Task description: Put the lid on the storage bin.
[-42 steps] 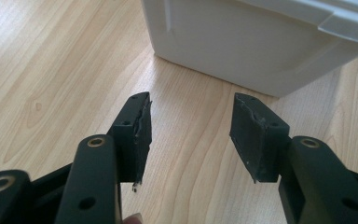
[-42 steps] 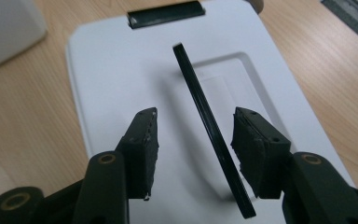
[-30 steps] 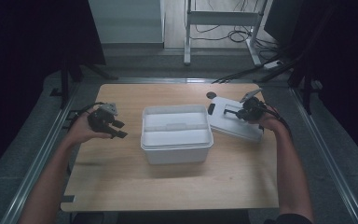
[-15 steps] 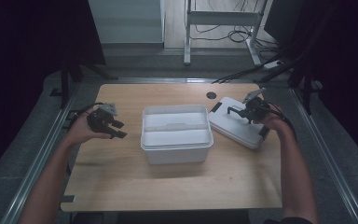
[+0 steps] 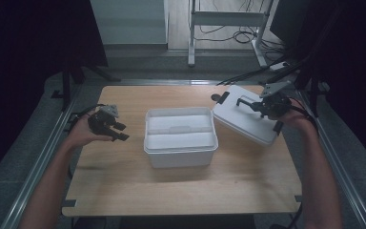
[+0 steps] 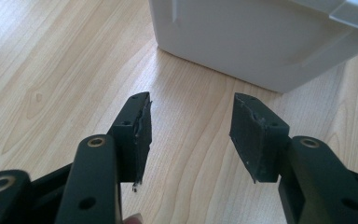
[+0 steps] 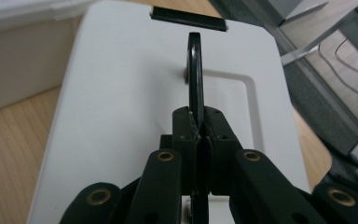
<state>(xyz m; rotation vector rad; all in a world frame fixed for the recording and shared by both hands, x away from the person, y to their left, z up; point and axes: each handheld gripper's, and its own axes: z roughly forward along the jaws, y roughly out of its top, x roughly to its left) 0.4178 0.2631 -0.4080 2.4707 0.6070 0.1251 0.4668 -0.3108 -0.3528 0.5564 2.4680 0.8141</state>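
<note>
High view: a white storage bin stands open near the middle of the wooden table. The right gripper is clamped on the black handle of the white lid, which hangs tilted above the table's right side, just beside the bin's right rim; whether the two touch cannot be determined. In the right gripper view, the jaws are closed tight on the upright handle, with the lid's black latch at the far edge. The left gripper hovers left of the bin; in the left gripper view its jaws stand apart with nothing between them, over bare wood near the bin wall.
</note>
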